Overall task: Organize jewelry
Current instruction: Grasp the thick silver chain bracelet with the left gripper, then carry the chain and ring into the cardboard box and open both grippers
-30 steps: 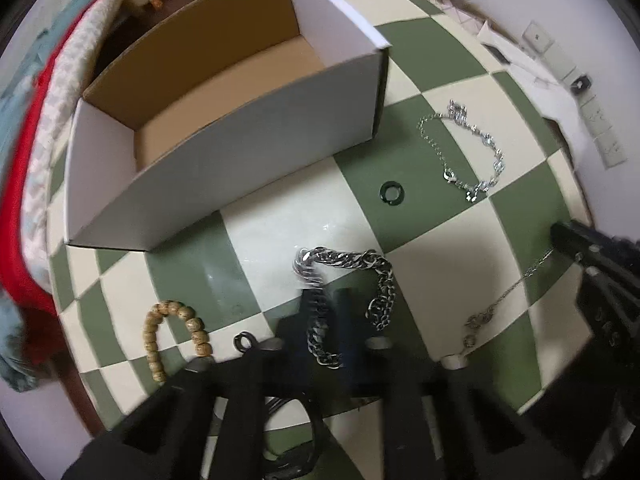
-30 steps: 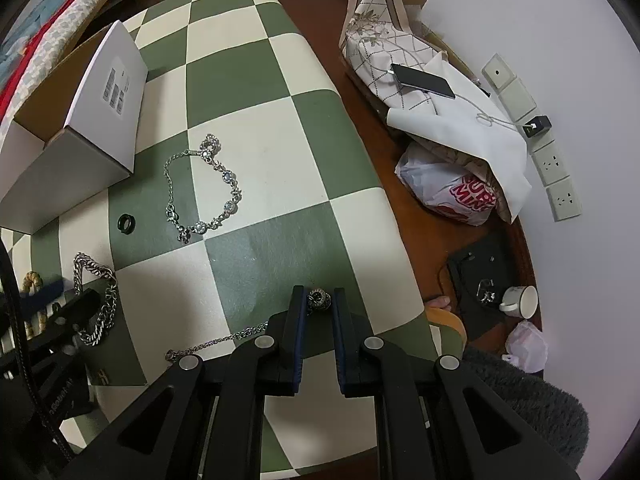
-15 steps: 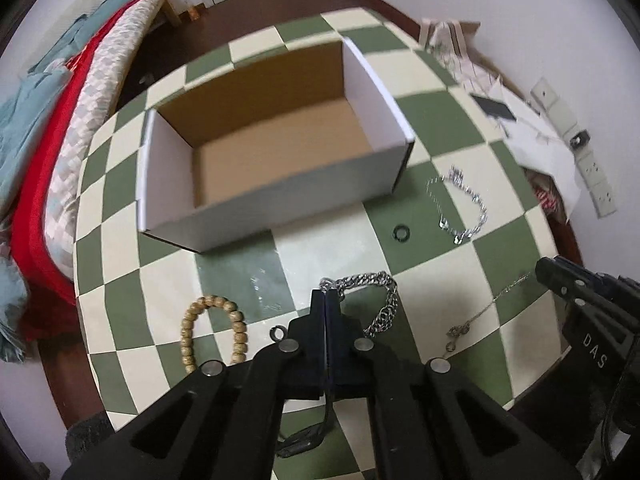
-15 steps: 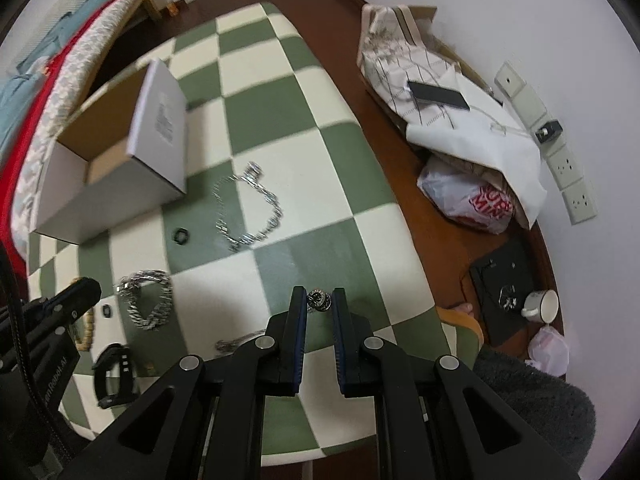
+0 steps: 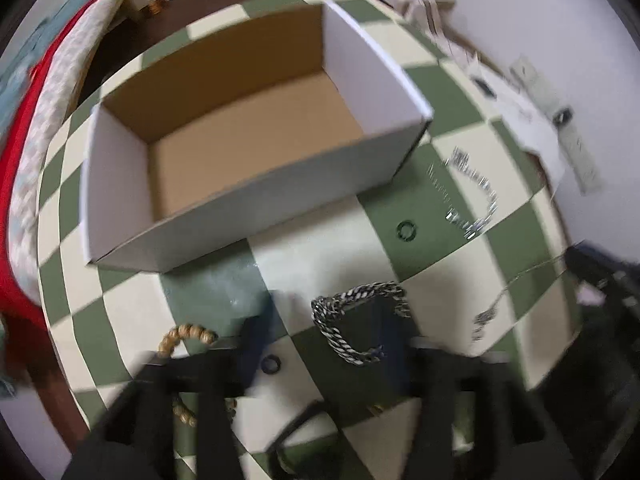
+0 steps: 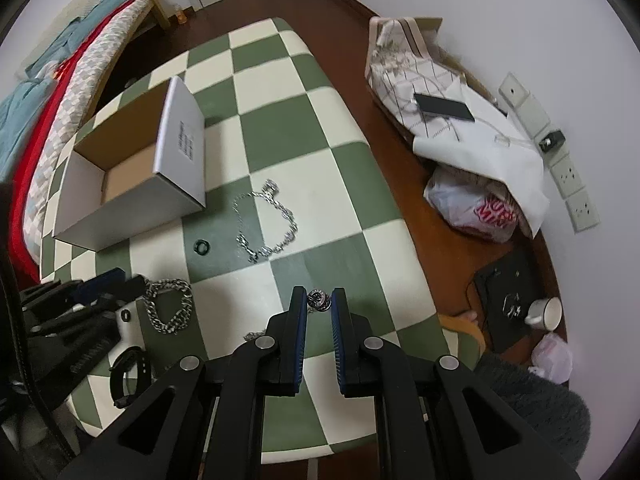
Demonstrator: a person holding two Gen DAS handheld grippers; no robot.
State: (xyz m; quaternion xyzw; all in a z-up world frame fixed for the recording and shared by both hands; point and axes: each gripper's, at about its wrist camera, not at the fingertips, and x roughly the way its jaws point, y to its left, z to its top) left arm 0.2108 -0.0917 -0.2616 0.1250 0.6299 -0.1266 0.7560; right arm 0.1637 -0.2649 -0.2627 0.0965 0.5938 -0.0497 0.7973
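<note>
In the blurred left wrist view my left gripper (image 5: pixel 326 324) points straight down with its jaws opening. A chunky silver chain bracelet (image 5: pixel 352 320) lies on the table between them, untouched by the pads. My right gripper (image 6: pixel 319 300) is shut on the silver pendant (image 6: pixel 319 301) of a thin necklace, whose chain (image 6: pixel 252 336) trails down to the table. The white cardboard box (image 5: pixel 248 200) with a brown inside stands open and empty behind. A crystal bracelet (image 6: pixel 268 220) and a dark ring (image 6: pixel 201 247) lie near the box.
A wooden bead bracelet (image 5: pixel 188 334) and a small black ring (image 5: pixel 271 363) lie left of the left fingers. A black watch (image 6: pixel 128 376) rests by the checkered table's front edge (image 6: pixel 352 440). Bags (image 6: pixel 472 208), a mug (image 6: pixel 544 312) and a bed (image 6: pixel 80 64) surround the table.
My left jaws, shut in both earlier frames, now stand apart over the chunky chain. The right gripper has risen with the pendant still pinched.
</note>
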